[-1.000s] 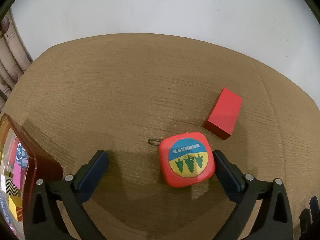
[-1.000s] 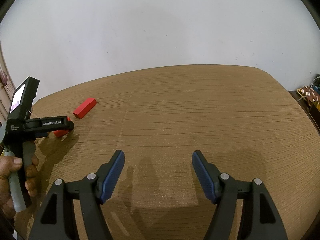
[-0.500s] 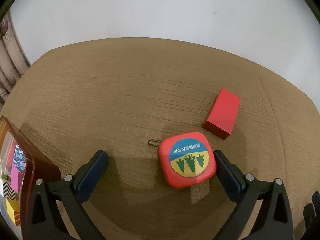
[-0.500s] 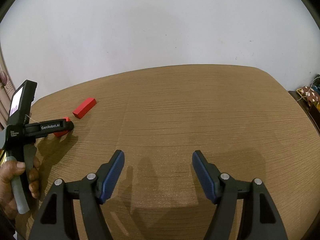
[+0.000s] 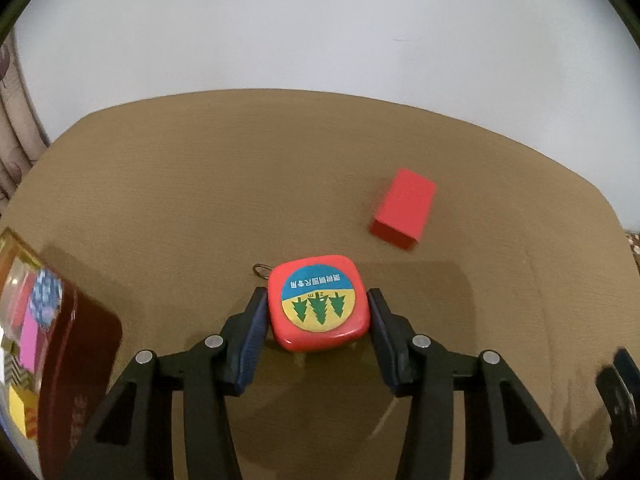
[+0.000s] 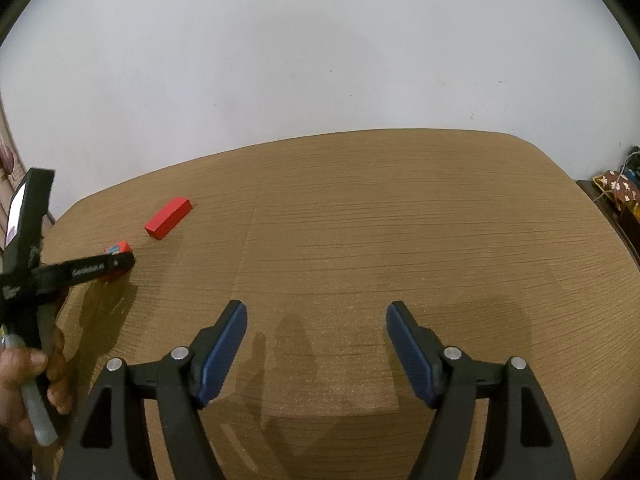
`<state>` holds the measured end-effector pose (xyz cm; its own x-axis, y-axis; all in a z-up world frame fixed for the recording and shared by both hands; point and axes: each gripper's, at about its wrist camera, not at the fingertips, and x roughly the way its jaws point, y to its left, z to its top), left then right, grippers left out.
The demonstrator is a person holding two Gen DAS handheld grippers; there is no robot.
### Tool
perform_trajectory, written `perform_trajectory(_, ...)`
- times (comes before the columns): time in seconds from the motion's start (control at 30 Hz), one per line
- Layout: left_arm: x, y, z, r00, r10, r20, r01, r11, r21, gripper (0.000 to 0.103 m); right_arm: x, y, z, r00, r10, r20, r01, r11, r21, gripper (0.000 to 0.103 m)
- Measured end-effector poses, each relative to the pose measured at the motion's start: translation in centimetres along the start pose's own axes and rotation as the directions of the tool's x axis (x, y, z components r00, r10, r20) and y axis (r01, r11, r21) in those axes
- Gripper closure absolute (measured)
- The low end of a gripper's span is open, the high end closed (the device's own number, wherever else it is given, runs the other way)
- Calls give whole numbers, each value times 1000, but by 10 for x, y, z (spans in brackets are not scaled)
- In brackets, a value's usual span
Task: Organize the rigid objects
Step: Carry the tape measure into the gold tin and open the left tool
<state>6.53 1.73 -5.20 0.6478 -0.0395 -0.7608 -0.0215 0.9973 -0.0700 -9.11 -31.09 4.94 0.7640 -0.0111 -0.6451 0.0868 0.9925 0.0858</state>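
A red square tape measure (image 5: 318, 302) with a blue and yellow tree label sits between the pads of my left gripper (image 5: 316, 310), which is shut on it and holds it just above the brown table (image 5: 200, 200). A red block (image 5: 404, 208) lies on the table beyond it to the right. In the right wrist view the same block (image 6: 168, 217) lies at the far left, and the tape measure (image 6: 117, 249) shows partly behind the left gripper's arm. My right gripper (image 6: 316, 340) is open and empty above the table.
A dark red box (image 5: 48, 360) with colourful patterned pieces inside stands at the left edge of the left wrist view. A white wall lies behind the table. Patterned items (image 6: 616, 188) sit off the table's right edge.
My left gripper has closed on the tape measure and lifted it slightly; the view has tilted up. The right gripper has not moved.
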Motion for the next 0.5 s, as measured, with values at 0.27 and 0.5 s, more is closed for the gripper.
perform_trajectory(0.27,-58,-28,-75,989,-123,-77,130,986,101,59,1,-3,2,1000,-6,0,6,1000,8,26)
perform_trajectory(0.5,-117,-10,-132,966,-199,-166,221,967,128,59,-1,-1,2,1000,-16,-2,16,1000,10,26)
